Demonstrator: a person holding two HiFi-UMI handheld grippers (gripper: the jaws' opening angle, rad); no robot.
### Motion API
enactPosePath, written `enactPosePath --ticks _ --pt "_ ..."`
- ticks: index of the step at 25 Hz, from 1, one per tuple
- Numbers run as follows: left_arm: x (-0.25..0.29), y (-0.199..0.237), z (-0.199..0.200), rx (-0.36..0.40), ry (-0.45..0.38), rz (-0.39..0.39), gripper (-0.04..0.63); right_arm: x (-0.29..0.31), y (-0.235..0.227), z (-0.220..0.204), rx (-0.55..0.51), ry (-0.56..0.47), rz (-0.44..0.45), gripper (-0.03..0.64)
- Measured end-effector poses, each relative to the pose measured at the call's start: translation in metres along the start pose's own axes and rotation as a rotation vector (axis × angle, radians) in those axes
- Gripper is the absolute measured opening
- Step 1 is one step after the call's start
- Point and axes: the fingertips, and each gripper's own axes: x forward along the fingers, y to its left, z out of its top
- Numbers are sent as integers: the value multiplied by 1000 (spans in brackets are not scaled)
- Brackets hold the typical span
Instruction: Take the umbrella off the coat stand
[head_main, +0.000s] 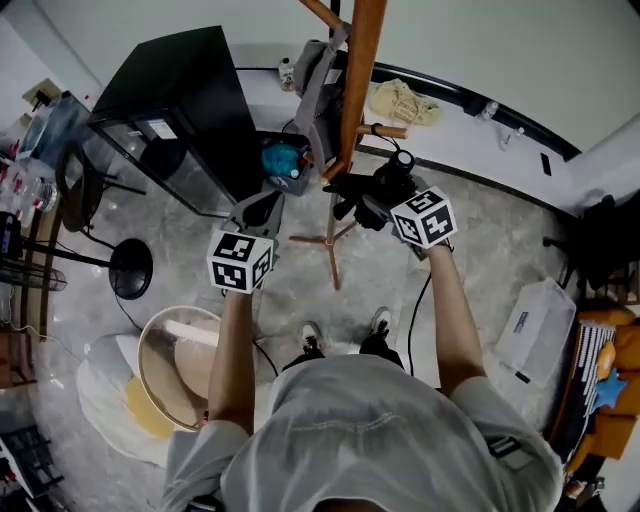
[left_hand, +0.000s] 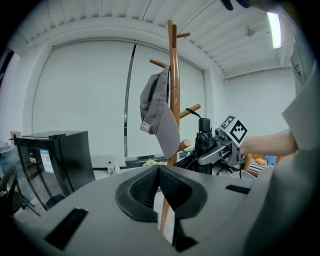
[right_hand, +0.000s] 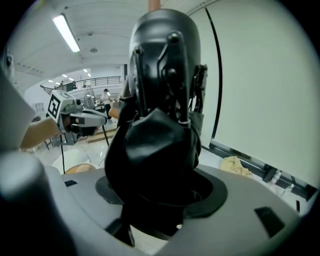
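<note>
Fingers (right_hand: 214, 192) of the right gripper (right_hand: 160, 195) closed tight on the folded black umbrella (right_hand: 160, 100), held up just beside the pole of the wooden coat stand (left_hand: 173, 95), under a side peg. Right forearm stretched forward, gripper tilted a little downward. Left gripper (left_hand: 159, 176) near, aimed at the stand, fingers together on nothing. Grey cap (left_hand: 161, 112) hanging on the pole; black cabinet (head_main: 180, 90) on the floor (head_main: 295, 285) at left.
</note>
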Motion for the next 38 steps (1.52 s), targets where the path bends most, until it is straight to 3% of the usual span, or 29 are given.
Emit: enactPosePath --ticks 7,18,28,38 --pt "10 -7 22 27 -48 -92 14 -56 -3 12 82 -53 -118 290" --pt "2 -53 69 101 -139 -108 14 -164 -15 4 114 -122 -277 290" --pt "-3 -102 110 165 -220 -106 14 -240 -23 -16 118 -156 -326 290" --pt "4 -128 137 225 -260 -102 14 -267 -34 -19 86 -196 -344 290"
